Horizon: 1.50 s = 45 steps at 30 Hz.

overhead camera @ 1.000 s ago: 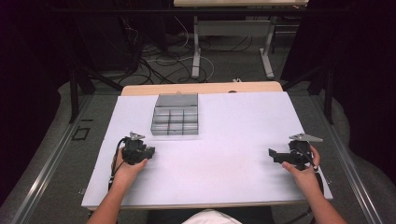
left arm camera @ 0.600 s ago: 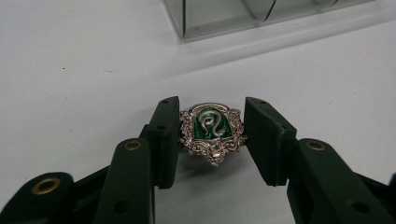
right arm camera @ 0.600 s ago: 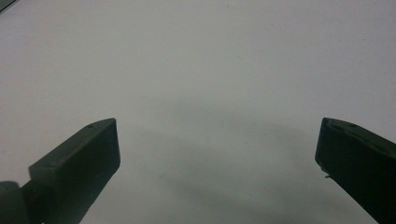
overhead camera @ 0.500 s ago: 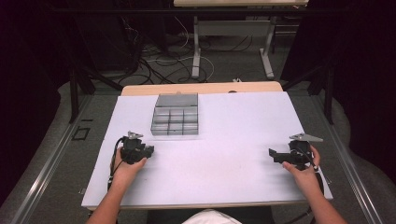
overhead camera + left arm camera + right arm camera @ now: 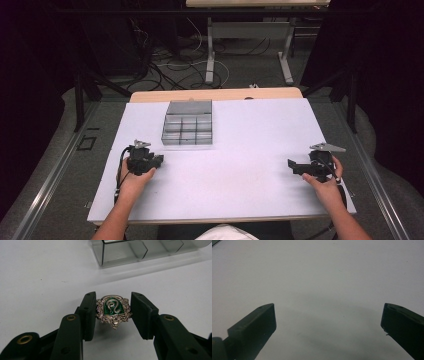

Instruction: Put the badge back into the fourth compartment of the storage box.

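High view, left: the left gripper [image 5: 156, 161] is held low over the table [image 5: 250, 150], near its left edge and just short of the compartment box [image 5: 188, 129].
Left gripper view, jaws: a silver ring [image 5: 113, 310] with a green snake crest is seen between the two black jaws; the left jaw is touching its side, while a thin gap may remain at the right jaw, so a firm pinch cannot be told.
Ring position: it is seen close above or on the white tabletop, in front of the clear box's [image 5: 147, 250] near wall.
Compartment box: it is placed toward the far edge of the table, left of centre; its contents cannot be made out.
High view, right: the right gripper [image 5: 295, 165] is held near the table's right edge, toward the near corner.
Right gripper view, jaws: they are spread wide over bare white surface, with nothing between them.
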Available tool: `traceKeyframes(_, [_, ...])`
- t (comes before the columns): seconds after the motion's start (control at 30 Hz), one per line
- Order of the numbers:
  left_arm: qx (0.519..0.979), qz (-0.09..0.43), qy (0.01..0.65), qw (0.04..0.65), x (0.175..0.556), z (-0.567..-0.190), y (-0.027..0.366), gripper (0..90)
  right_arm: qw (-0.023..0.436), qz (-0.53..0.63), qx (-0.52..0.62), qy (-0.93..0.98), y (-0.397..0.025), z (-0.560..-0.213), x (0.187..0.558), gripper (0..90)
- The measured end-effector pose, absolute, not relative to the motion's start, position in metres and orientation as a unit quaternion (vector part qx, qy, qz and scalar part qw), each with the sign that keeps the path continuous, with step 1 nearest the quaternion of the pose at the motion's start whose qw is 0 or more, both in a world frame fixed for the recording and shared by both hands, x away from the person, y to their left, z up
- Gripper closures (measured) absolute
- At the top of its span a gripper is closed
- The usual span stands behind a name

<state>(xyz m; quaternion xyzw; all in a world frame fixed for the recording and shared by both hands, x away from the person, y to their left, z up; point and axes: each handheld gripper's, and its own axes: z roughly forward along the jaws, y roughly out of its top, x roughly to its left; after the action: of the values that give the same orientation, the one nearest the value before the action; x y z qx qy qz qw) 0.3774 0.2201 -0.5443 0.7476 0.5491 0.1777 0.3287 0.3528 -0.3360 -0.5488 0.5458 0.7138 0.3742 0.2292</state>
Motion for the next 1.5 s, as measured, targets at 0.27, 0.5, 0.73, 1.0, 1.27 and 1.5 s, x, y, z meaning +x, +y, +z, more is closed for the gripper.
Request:
traceKeyframes(0.27, [0.741, 0.181, 0.552, 0.337, 0.376, -0.541, 0.221, 57.1, 0.229, 0.374, 0.545, 0.714, -0.336, -0.549, 0.353, 0.0])
traceKeyframes(0.5, [0.738, 0.182, 0.553, 0.343, 0.375, -0.538, 0.222, 57.1, 0.229, 0.374, 0.546, 0.714, -0.335, -0.549, 0.353, 0.0])
traceKeyframes(0.73, [0.734, 0.185, 0.553, 0.347, 0.374, -0.535, 0.222, 57.2, 0.229, 0.374, 0.545, 0.714, -0.335, -0.549, 0.353, 0.0])
traceKeyframes(1.0, [0.731, 0.184, 0.552, 0.357, 0.372, -0.531, 0.222, 57.2, 0.228, 0.374, 0.544, 0.715, -0.335, -0.549, 0.353, 0.0])
traceKeyframes(1.27, [0.725, 0.187, 0.553, 0.366, 0.370, -0.528, 0.221, 57.2, 0.228, 0.374, 0.546, 0.714, -0.334, -0.550, 0.353, 0.0])
traceKeyframes(1.5, [0.717, 0.193, 0.554, 0.377, 0.369, -0.524, 0.221, 57.2, 0.227, 0.374, 0.545, 0.715, -0.334, -0.550, 0.353, 0.0])
